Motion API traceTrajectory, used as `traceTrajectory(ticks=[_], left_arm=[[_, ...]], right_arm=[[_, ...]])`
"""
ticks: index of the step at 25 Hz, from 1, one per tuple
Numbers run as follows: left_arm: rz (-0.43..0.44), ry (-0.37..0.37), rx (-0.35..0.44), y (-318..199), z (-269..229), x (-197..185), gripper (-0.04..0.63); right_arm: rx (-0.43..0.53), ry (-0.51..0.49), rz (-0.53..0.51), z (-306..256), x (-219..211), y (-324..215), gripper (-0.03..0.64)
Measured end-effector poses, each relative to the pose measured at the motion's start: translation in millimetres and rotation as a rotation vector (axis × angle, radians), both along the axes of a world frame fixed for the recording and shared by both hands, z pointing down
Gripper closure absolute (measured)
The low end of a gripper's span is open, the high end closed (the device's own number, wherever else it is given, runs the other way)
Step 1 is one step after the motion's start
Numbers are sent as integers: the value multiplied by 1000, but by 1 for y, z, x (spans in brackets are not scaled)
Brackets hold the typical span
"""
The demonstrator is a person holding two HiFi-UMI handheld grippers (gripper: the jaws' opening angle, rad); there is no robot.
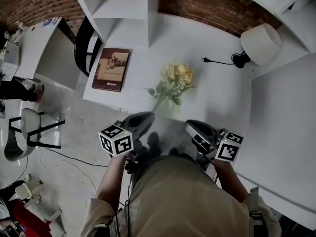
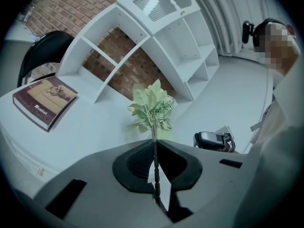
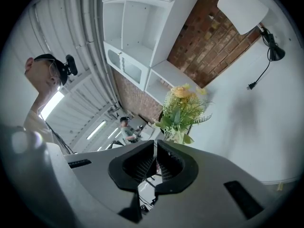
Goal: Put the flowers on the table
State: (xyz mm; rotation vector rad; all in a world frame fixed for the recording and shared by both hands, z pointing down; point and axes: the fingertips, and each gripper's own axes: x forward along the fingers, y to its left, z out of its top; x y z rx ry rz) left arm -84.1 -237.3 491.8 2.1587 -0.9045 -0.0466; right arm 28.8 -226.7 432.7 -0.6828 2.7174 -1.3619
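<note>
A bunch of yellow flowers with green leaves [image 1: 174, 84] hangs over the white table [image 1: 217, 98]. Its thin stem runs down into my left gripper [image 1: 148, 115]. In the left gripper view the dark stem [image 2: 155, 167] lies pinched between the closed jaws of the left gripper [image 2: 154, 144], with the leafy head [image 2: 151, 109] just ahead. My right gripper [image 1: 190, 126] is to the right of the stem and apart from it. In its own view the right gripper [image 3: 156, 145] is shut on nothing, with the flowers [image 3: 183, 109] ahead of it.
A brown book [image 1: 111, 69] lies on the table's left part. A white lamp [image 1: 259, 43] with a black cord and plug [image 1: 205, 59] sits at the far right. A white shelf unit [image 1: 123, 9] stands at the back, with a black chair [image 1: 83, 44] at its left.
</note>
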Motion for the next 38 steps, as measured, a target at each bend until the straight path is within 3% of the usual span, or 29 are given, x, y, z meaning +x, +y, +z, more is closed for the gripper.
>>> traceTrajectory(ticks=[19,27,38], left_arm=[[-53,-39,24,-24,12,-49,571],[-105,-19,6,-31,18,-56,571],[-193,-67,-3,-45,22,-56,571]], right_arm=[[11,40,18,0,-43,-8,581],[-3,59,14,4,-44,-7,581],[-26,36,-46,13,-37,-30,581]])
